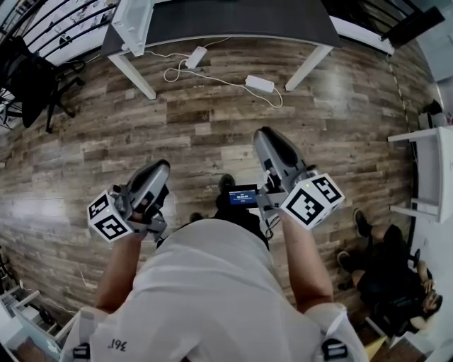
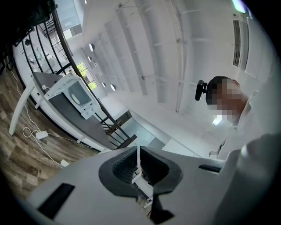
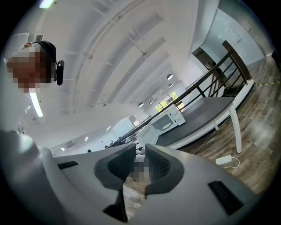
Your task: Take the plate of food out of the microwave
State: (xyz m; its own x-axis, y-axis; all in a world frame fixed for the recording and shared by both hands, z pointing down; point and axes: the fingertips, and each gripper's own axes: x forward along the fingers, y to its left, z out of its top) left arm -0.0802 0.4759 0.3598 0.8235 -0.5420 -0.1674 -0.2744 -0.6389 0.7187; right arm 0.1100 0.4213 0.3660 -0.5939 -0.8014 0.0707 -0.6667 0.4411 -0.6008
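Observation:
A white microwave [image 1: 134, 21] stands on a dark-topped table [image 1: 233, 18] at the far side of the wood floor, well ahead of both grippers. It also shows small in the left gripper view as the microwave [image 2: 77, 94] and in the right gripper view as the microwave [image 3: 164, 123], door closed, with a pale round shape behind its window. My left gripper [image 1: 161, 170] is held out in front of the body; its gripper [image 2: 138, 151] is shut and empty. My right gripper [image 1: 265, 138] points at the table; its gripper [image 3: 139, 154] shows a narrow gap with nothing in it.
White power adapters [image 1: 258, 83] and cables lie on the floor under the table, between its white legs [image 1: 138, 78]. A black chair [image 1: 32, 85] stands at the left. A white shelf [image 1: 432, 177] and a seated person [image 1: 396, 283] are at the right.

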